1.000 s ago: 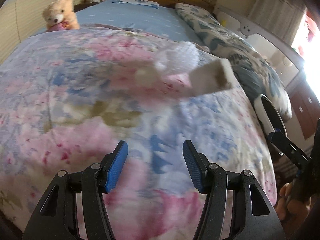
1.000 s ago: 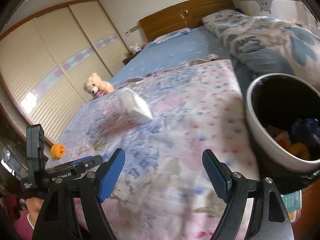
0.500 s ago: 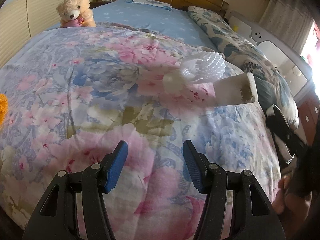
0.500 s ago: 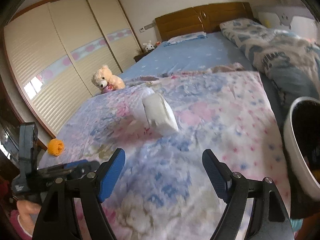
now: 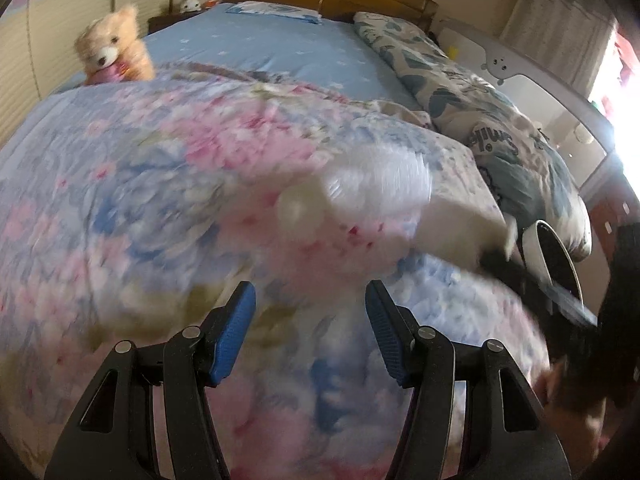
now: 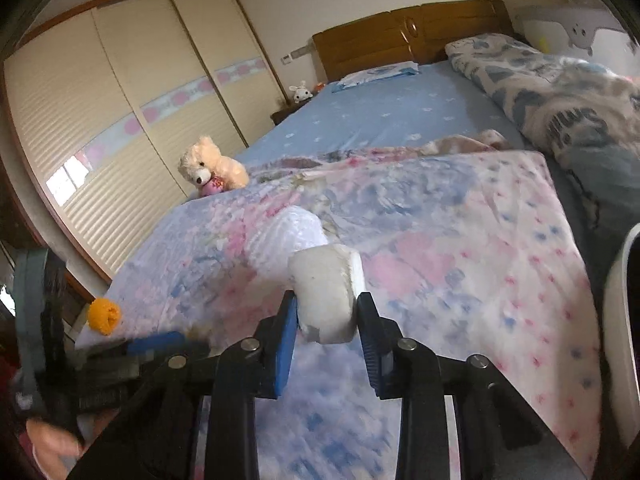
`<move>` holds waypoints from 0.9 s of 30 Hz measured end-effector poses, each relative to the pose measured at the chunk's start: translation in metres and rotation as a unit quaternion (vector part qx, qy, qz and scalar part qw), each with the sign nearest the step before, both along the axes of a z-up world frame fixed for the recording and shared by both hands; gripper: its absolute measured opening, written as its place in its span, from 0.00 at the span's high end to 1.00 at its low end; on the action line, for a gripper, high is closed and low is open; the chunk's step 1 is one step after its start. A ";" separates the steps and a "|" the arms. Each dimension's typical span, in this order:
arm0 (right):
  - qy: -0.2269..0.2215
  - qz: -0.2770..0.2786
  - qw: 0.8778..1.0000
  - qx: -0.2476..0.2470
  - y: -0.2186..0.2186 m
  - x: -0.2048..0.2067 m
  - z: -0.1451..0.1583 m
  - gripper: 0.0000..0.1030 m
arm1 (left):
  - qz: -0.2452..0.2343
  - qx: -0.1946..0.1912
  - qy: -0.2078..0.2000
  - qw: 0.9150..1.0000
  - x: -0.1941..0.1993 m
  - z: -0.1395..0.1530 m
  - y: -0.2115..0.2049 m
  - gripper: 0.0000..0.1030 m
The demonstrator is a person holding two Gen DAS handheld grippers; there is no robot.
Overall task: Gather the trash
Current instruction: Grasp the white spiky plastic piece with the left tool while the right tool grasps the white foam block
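A white foam block [image 6: 326, 294] lies on the floral quilt [image 6: 460, 216], and my right gripper [image 6: 326, 332] is shut on its near end. The block also shows in the left wrist view [image 5: 452, 232]. A crumpled clear plastic bottle [image 6: 286, 230] lies just behind the block, blurred in the left wrist view [image 5: 360, 190]. My left gripper [image 5: 310, 332] is open and empty, hovering over the quilt a little short of the bottle. A white trash bin [image 6: 622, 320] stands at the bed's right side and also shows in the left wrist view [image 5: 550, 250].
A teddy bear [image 6: 210, 168] sits at the quilt's far left edge. An orange ball [image 6: 104, 314] lies near the left gripper in the right wrist view. A rolled patterned duvet [image 5: 500, 132] lies along the right. A wardrobe [image 6: 120, 112] stands left of the bed.
My right gripper moved in to the foam block and closed on it. My left gripper moved closer to the bottle and stayed open.
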State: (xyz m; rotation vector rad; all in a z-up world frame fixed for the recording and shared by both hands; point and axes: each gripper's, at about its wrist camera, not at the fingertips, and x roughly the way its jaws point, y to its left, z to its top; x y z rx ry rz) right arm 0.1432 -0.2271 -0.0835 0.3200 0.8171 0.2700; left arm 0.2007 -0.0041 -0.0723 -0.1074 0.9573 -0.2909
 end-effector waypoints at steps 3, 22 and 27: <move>0.016 -0.009 1.000 -0.004 -0.018 -0.021 -0.008 0.71 | -0.013 0.001 -0.006 1.000 0.013 0.002 -0.015 0.41; 0.029 -0.045 0.998 -0.020 -0.041 -0.041 -0.007 0.39 | -0.063 0.005 -0.017 0.998 0.013 -0.003 -0.039 0.95; 0.026 -0.013 0.998 -0.056 -0.021 -0.016 -0.008 0.32 | -0.058 -0.024 -0.005 0.998 -0.017 -0.001 -0.007 0.95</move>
